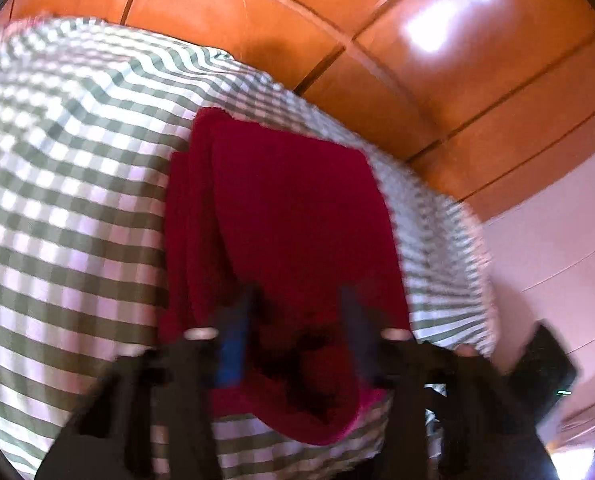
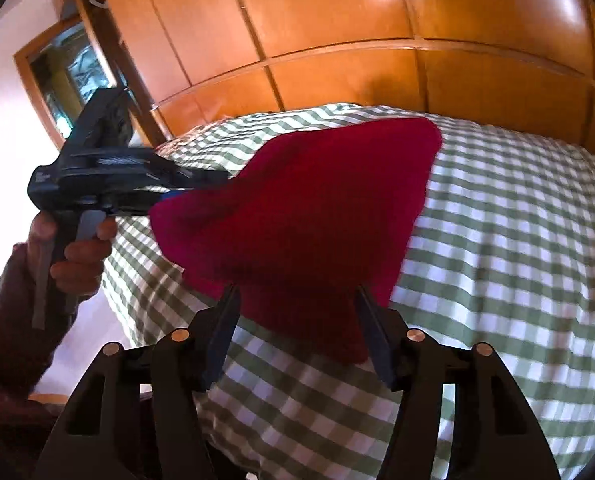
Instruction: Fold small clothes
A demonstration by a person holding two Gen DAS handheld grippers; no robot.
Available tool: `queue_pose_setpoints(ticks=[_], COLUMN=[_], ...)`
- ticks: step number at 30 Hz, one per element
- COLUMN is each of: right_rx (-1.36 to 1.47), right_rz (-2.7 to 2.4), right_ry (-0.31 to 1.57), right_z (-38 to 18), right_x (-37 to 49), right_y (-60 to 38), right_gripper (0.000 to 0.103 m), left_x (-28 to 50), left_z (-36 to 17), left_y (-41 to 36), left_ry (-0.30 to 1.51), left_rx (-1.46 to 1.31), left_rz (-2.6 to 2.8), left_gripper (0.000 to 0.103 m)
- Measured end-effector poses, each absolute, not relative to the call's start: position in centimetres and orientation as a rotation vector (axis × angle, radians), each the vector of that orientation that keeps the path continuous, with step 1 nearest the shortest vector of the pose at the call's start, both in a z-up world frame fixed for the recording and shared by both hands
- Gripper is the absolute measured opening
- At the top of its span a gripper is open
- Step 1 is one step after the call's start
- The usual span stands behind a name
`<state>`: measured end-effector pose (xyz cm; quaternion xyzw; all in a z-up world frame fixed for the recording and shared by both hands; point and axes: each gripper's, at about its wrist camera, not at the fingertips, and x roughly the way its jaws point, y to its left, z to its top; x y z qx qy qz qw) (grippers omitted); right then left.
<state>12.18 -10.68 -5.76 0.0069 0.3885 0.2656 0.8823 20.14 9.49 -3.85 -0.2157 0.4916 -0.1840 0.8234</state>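
Observation:
A dark red cloth (image 1: 289, 216) lies folded on the green-and-white checked bed cover (image 1: 69, 184). My left gripper (image 1: 297, 312) has its jaws apart, one on each side of the cloth's near end; blur hides whether they touch it. In the right wrist view the red cloth (image 2: 309, 208) rises in a hump, its left corner at the tips of the left gripper (image 2: 177, 192), which a hand holds there. My right gripper (image 2: 297, 300) is open, its fingers either side of the cloth's near edge, low over the bed cover (image 2: 497, 240).
A glossy orange wooden wardrobe (image 2: 337, 32) stands behind the bed. A pale wall (image 1: 557, 248) is at the right in the left wrist view. A wood-framed window or mirror (image 2: 61, 76) is at far left. The person's sleeved arm (image 2: 13, 312) is at lower left.

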Motion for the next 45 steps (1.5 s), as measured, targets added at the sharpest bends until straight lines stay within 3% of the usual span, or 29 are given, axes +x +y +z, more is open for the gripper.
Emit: queue_pose_setpoints(ticks=[3,9,13,20,30,45], right_rx=[-0.033,-0.034,-0.140,-0.071,0.089,-0.155], right_rz=[0.555,0.576,0.524,0.621,0.449,0.357], right_ry=[0.811,0.888,0.863,0.924,0.808,0.968], right_z=[-6.5,-9.7,-11.5,-8.6,-2.7,-8.2], right_x=[12.6,12.3,11.8,12.3,19.8,29.9], right_y=[-9.0,-7.4,-5.7,-7.5,-12.1,-7.8], right_gripper=[0.057,0.057,0.057,0.062,0.062,0.060], left_x=[19.5,18.1,16.9,16.3,18.4,18.9], left_z=[-3.2,-6.0,-7.4,-4.2,-2.5,-7.1], left_y=[9.6,13.0,12.8,12.2,8.8,8.1], left_ry=[1.012,1.005,0.963,0.867,0.803,0.867], left_rx=[-0.391,-0.362,-0.359,-0.268,-0.196,-0.152], left_rz=[-0.350,-0.199,-0.149,-0.033,-0.063,-0.055], left_gripper=[0.009,0.003,0.003,0.025,0.025,0.029])
